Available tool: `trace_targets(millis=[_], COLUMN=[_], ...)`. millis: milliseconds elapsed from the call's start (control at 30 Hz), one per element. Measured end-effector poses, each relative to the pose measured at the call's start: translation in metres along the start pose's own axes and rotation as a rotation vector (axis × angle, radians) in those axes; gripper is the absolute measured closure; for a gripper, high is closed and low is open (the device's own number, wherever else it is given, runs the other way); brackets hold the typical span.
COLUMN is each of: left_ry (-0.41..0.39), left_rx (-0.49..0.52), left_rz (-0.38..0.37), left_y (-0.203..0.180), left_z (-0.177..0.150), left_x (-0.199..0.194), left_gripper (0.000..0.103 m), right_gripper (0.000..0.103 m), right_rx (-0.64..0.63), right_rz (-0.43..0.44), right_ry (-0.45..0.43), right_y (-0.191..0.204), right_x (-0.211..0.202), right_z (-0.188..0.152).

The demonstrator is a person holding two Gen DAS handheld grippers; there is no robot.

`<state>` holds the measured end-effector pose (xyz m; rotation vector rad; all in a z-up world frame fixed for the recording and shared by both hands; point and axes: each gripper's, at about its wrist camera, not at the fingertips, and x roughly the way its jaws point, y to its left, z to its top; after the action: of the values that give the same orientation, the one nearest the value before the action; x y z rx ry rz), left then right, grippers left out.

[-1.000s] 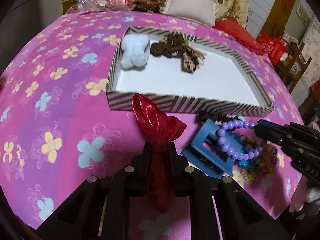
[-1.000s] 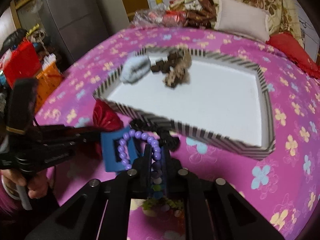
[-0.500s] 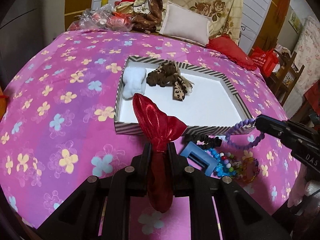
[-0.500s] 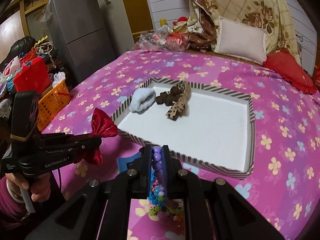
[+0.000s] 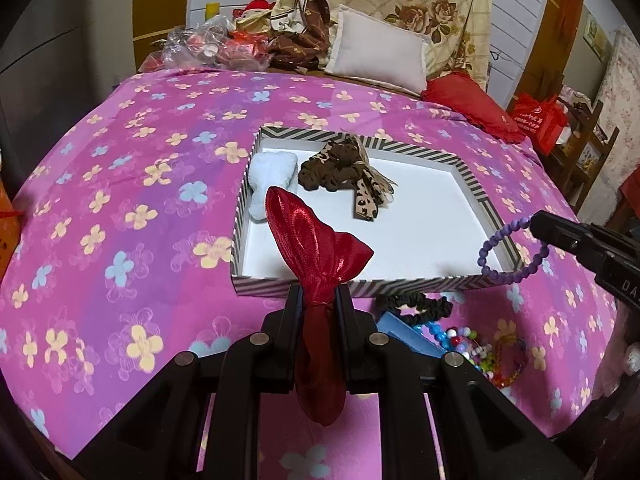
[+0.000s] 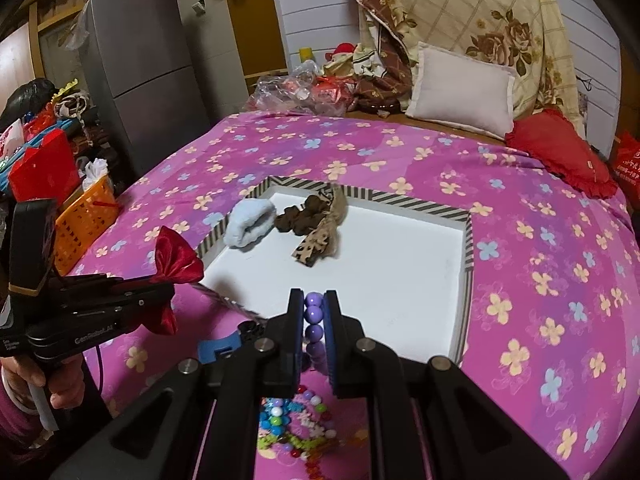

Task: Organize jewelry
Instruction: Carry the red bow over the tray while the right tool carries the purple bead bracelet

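My left gripper (image 5: pixel 318 294) is shut on a red satin bow (image 5: pixel 316 248) and holds it above the near edge of the striped tray (image 5: pixel 400 285). My right gripper (image 6: pixel 313 300) is shut on a purple bead bracelet (image 6: pixel 313 322), which hangs over the tray's near right corner in the left wrist view (image 5: pixel 506 254). The tray (image 6: pixel 469 248) holds a pale blue fluffy piece (image 5: pixel 274 182) and a brown leopard scrunchie (image 5: pixel 344 174). A black scrunchie (image 5: pixel 416 306), a blue clip (image 5: pixel 404 336) and colourful bead bracelets (image 5: pixel 486 354) lie on the bedspread in front of the tray.
The pink flowered bedspread (image 5: pixel 120 216) covers the bed. Pillows (image 5: pixel 380 54) and a plastic bag (image 5: pixel 200 46) lie at the head. An orange basket (image 6: pixel 86 220) and a grey fridge (image 6: pixel 140 64) stand off the left side.
Both grippers have lifted and pulled back from the bedspread with the red bow and the purple bracelet. The bracelet now hangs free above the tray corner.
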<state>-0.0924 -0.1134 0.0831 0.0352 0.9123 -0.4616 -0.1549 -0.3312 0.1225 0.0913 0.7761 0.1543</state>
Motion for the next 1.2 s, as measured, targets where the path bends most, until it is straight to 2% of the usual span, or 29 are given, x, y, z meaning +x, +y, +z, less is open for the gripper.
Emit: trace_targets(millis=[400, 700, 867, 933, 1200], left_ry=[0.014, 0.072, 0.116, 0.129, 0.192], left_rx=[0.017, 0.008, 0.009, 0.017, 0.006], left_rz=[0.035, 0.018, 0.018, 0.023, 0.02], left_y=[-0.003, -0.01, -0.011, -0.012, -0.012], left_z=[0.019, 0.037, 0.048, 0.052, 0.061], left_x=[0.023, 0.057, 0.075, 0.081, 0.108], left_gripper=[0.092, 0.092, 0.092, 0.092, 0.092], right_gripper=[0.093, 0.093, 0.093, 0.093, 0.093], right_rx=[-0.008, -0.06, -0.096, -0.092, -0.11], right_rz=[-0.005, 0.032, -0.033, -0.031, -0.1], right_ry=[0.036, 0.133, 0.181, 0.194, 0.208], right_y=[-0.01, -0.014, -0.028, -0.036, -0.049], right_x=[0.034, 0.088, 0.129, 0.144, 0.193], right_z=[0.016, 0.029, 0.046, 0.053, 0.077])
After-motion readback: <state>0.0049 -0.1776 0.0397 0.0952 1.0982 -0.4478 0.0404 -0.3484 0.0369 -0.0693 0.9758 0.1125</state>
